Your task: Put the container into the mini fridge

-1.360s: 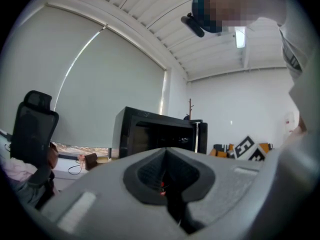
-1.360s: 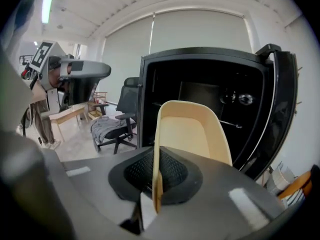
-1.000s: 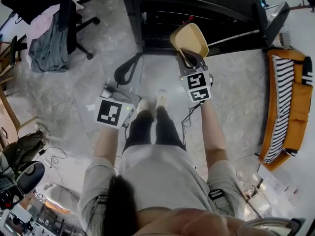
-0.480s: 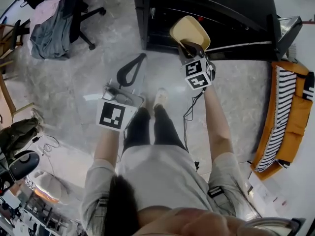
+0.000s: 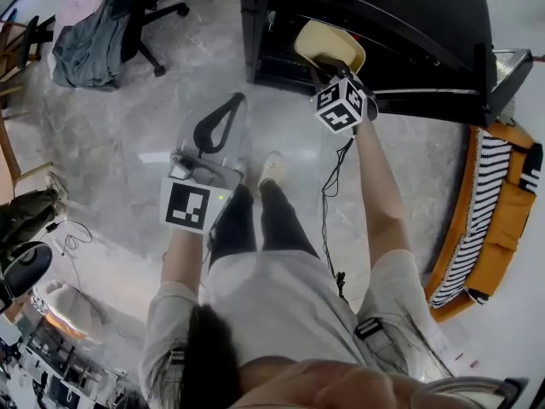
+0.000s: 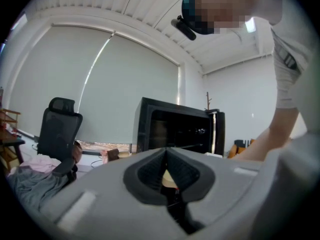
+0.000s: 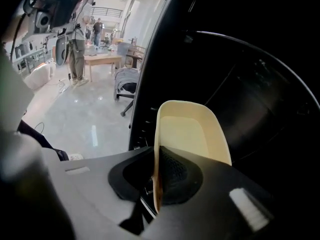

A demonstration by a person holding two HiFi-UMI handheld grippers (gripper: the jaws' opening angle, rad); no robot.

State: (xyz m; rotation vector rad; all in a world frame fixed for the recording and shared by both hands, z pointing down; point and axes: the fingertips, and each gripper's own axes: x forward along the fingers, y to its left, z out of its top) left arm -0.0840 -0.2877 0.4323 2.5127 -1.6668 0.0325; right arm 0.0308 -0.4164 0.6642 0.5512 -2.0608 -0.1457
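As seen from the head view, a cream-coloured, shallow plastic container [image 5: 329, 43] is held at the open front of a black mini fridge [image 5: 383, 20], which stands on a grey polished floor [image 5: 128, 126]. The near rim of the container is clamped by the right gripper [image 5: 330, 65], and the marker cube is seen just behind it. The left gripper [image 5: 232, 105] is held lower, well apart from the fridge, above the person's legs. A black office chair draped with clothes [image 5: 106, 11] is seen at the upper left. In the left gripper view, the dark padded jaws are seen pressed together at their tips with nothing gripped between them; the mini fridge [image 6: 175, 126] and the office chair [image 6: 57, 129] are seen beyond. In the right gripper view, the jaws of the right gripper [image 7: 157, 176] are closed on the thin side wall of the container [image 7: 192, 134], which is tilted on edge, with the fridge's dark interior [image 7: 250, 84] behind it.
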